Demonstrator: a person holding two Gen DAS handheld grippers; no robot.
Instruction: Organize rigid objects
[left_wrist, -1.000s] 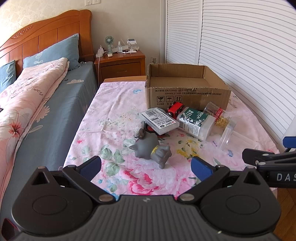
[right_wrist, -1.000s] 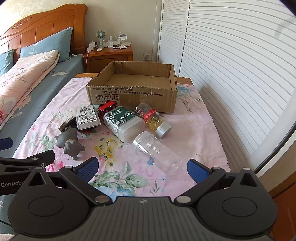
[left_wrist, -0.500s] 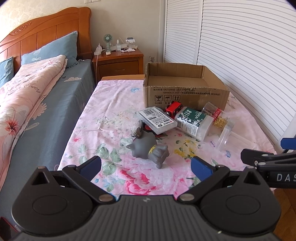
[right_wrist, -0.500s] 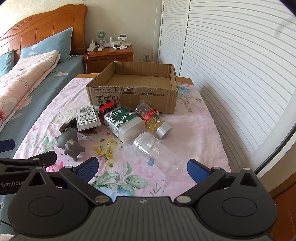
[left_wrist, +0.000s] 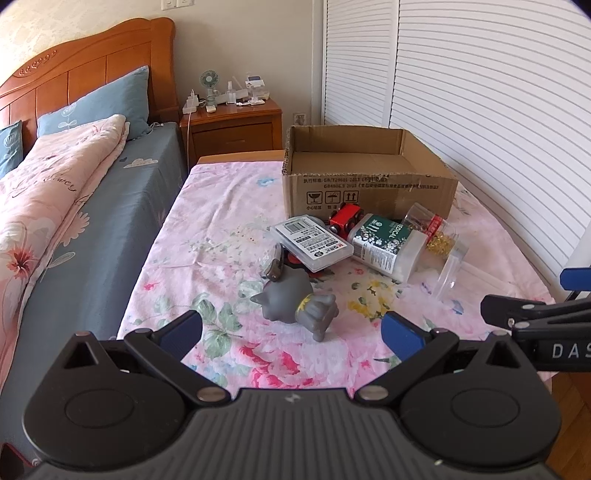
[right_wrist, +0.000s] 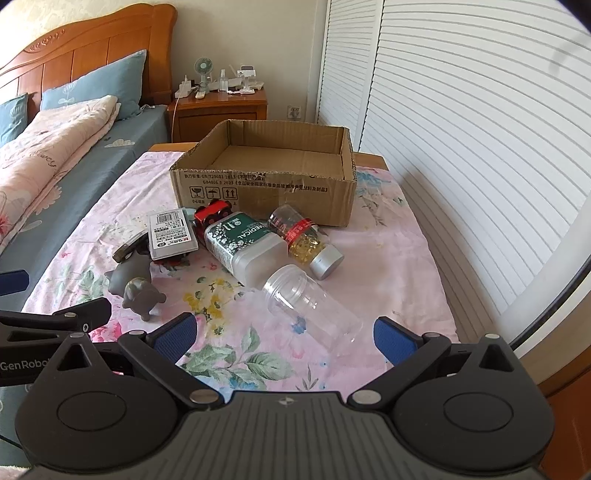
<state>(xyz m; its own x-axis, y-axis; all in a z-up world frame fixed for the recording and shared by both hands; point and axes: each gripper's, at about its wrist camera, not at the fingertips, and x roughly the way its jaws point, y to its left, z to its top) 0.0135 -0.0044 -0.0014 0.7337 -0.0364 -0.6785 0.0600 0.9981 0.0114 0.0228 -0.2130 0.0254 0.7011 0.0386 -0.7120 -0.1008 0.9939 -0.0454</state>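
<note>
Hovering over the near edge of the floral cloth (left_wrist: 221, 221), your left gripper (left_wrist: 291, 328) and right gripper (right_wrist: 282, 332) both have jaws spread wide, holding nothing. Ahead sits the open box (right_wrist: 266, 184). The clutter lies in front of it: a grey toy (left_wrist: 295, 301) nearest your left gripper, a flat case (left_wrist: 312, 242) resting on other items, a red car (left_wrist: 345, 218) against the box, a green-label bottle (right_wrist: 243, 240), a capsule jar (right_wrist: 304, 240), and a clear jar (right_wrist: 314, 306) on its side near your right gripper.
</note>
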